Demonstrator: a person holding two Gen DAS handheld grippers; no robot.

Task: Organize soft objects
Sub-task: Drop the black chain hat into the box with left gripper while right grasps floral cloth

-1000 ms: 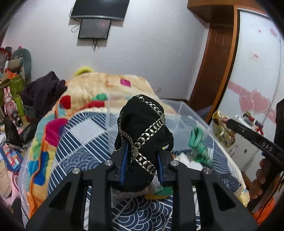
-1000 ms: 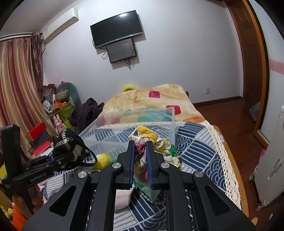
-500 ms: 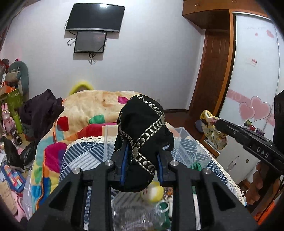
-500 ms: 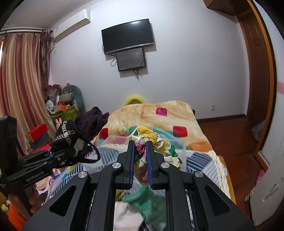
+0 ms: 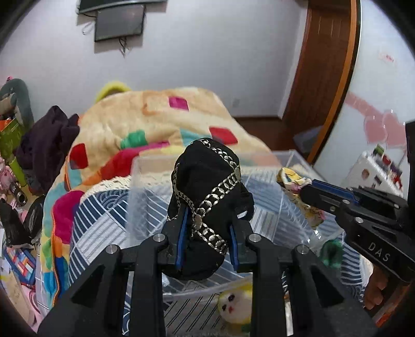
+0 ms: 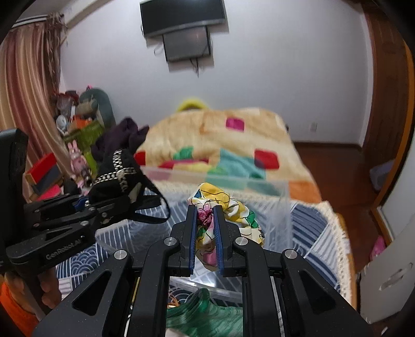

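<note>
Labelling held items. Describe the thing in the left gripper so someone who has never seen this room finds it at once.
Start at the bed with the cream blanket of coloured squares; a clear plastic bin sits at its near end. In front of it the left gripper is shut on a black fabric pouch. Its crossed bands of silver studs separate it from the yellow floral cloth in the right gripper.

The room has pale white walls [image 6: 285, 64]. A dark television [image 6: 181, 13] hangs high on the far wall, and a smaller screen [image 6: 186, 46] is below it. A striped curtain [image 6: 23, 90] hangs at the left. The floor [image 6: 337, 160] is dark wood. A brown wooden door frame [image 5: 324, 77] stands at the right, beside a white wardrobe door [image 5: 381, 85] with pink hearts.
</note>
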